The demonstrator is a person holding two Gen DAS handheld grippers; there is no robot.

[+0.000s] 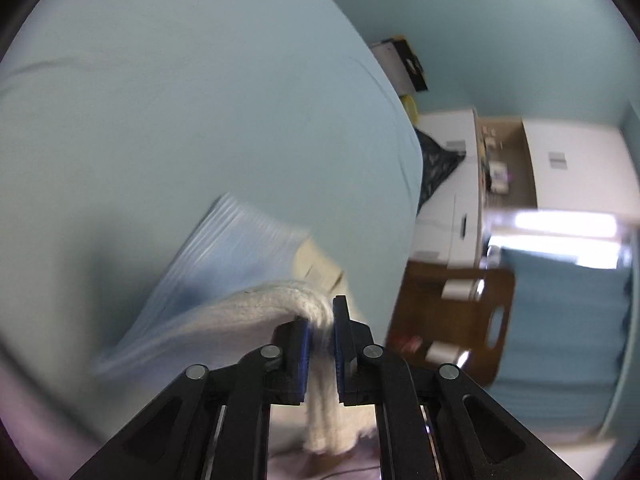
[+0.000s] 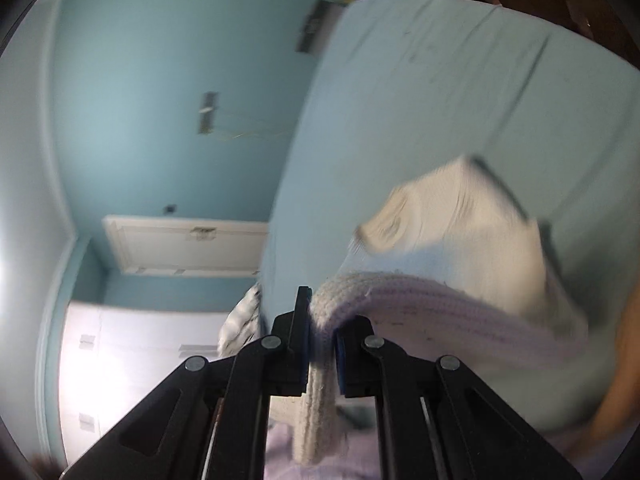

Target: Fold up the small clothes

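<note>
Left gripper [image 1: 320, 332]: jaws clamped on the ribbed knit edge of a small white garment [image 1: 256, 304]; the pinched edge is seen bunched between the blue pads [image 1: 305, 344], with a tail hanging below the jaws.

Right gripper [image 2: 320, 336]: clamped the same way on the other end of that ribbed edge, which is stretched away to the right of the jaws.

The garment is held up between the two grippers, its body draped forward over a pale blue sheet [image 1: 180, 120]; detail is lost to blur.

Further back, white cupboards [image 1: 452, 208] and a brown board [image 1: 460, 308] are seen in the left view, a white door [image 2: 184, 244] and blue wall [image 2: 160, 60] in the right.
</note>
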